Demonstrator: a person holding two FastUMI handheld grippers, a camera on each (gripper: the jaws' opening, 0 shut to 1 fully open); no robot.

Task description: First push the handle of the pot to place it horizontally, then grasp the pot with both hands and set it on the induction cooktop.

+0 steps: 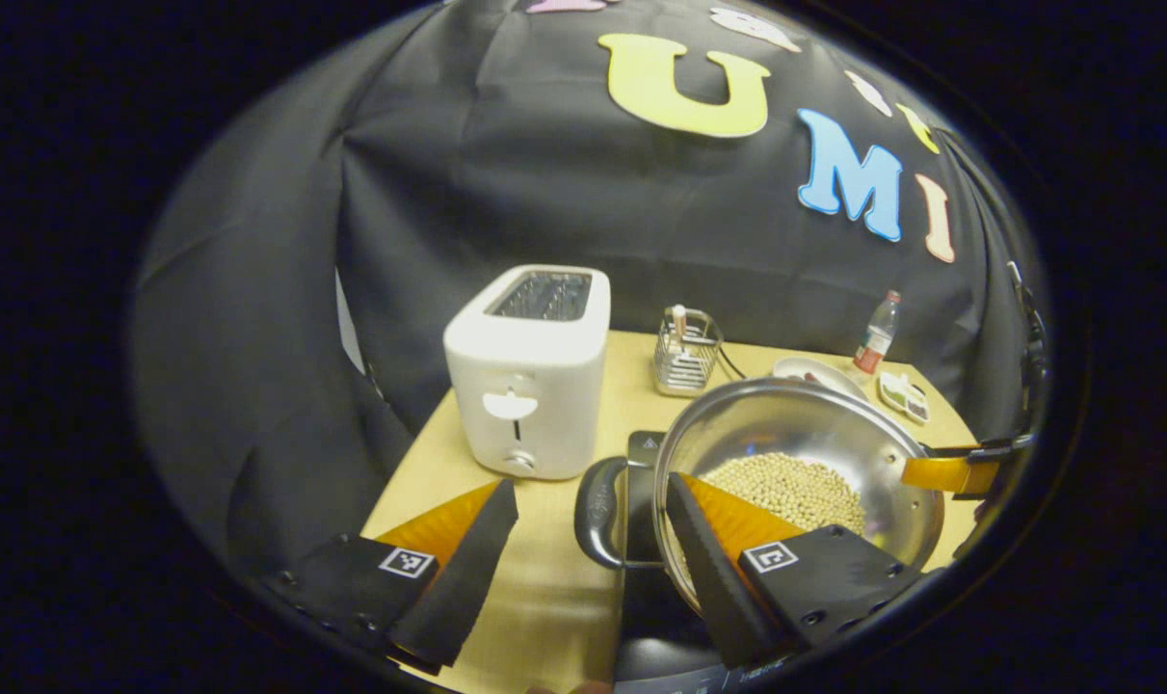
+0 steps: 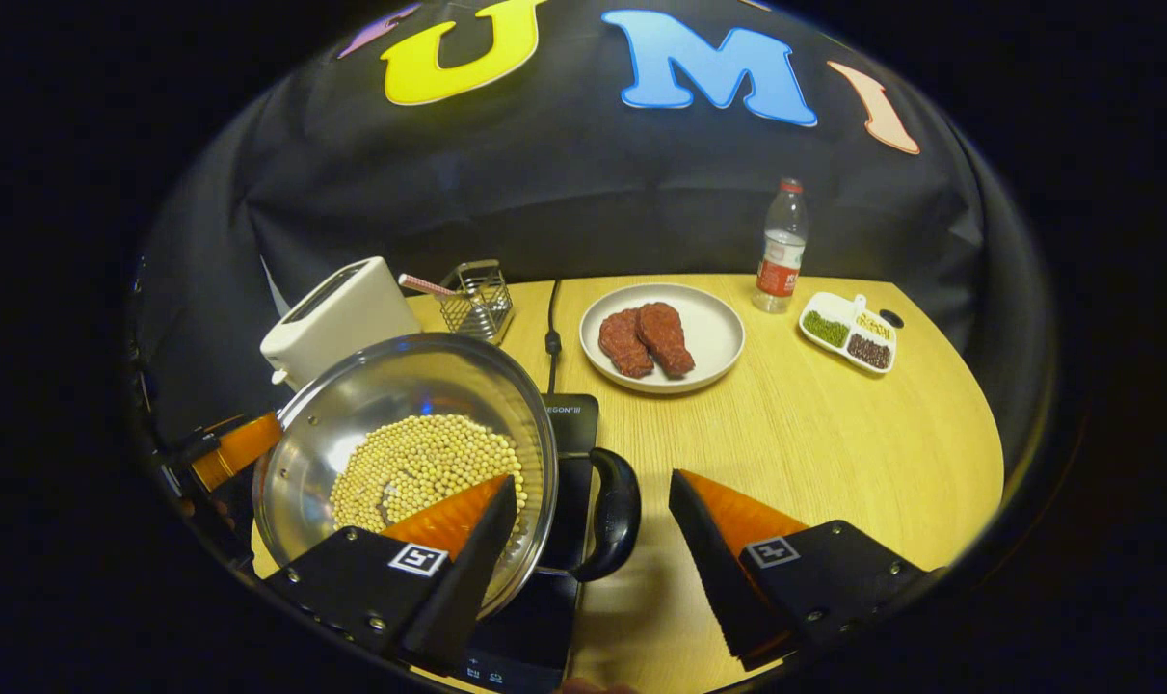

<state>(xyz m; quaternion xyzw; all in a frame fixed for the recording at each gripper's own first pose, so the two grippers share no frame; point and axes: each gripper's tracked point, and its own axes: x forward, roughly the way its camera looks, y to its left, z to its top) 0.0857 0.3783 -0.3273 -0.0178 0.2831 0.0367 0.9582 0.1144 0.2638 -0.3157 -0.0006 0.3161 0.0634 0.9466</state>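
A steel pot [image 1: 785, 419] holding pale beans [image 1: 785, 487] sits over the black induction cooktop [image 1: 644, 445]. My left gripper [image 1: 591, 482] is open, with the pot's black loop handle [image 1: 593, 511] between its fingers and untouched. In the right gripper view the pot [image 2: 400, 386] is at the lower left on the cooktop [image 2: 573, 414]. My right gripper [image 2: 593, 480] is open around the opposite handle [image 2: 617, 511], its left finger reaching over the pot's rim. Each view shows a finger of the other gripper [image 1: 944, 472] [image 2: 241, 445] beyond the pot.
A white toaster [image 1: 530, 376] and a wire basket [image 1: 687, 352] stand behind the pot. A plate [image 2: 713, 337] with two pieces of meat, a water bottle [image 2: 781, 251] and a small divided dish [image 2: 848, 333] sit at the back right. The cooktop's cable [image 2: 551, 328] runs backward.
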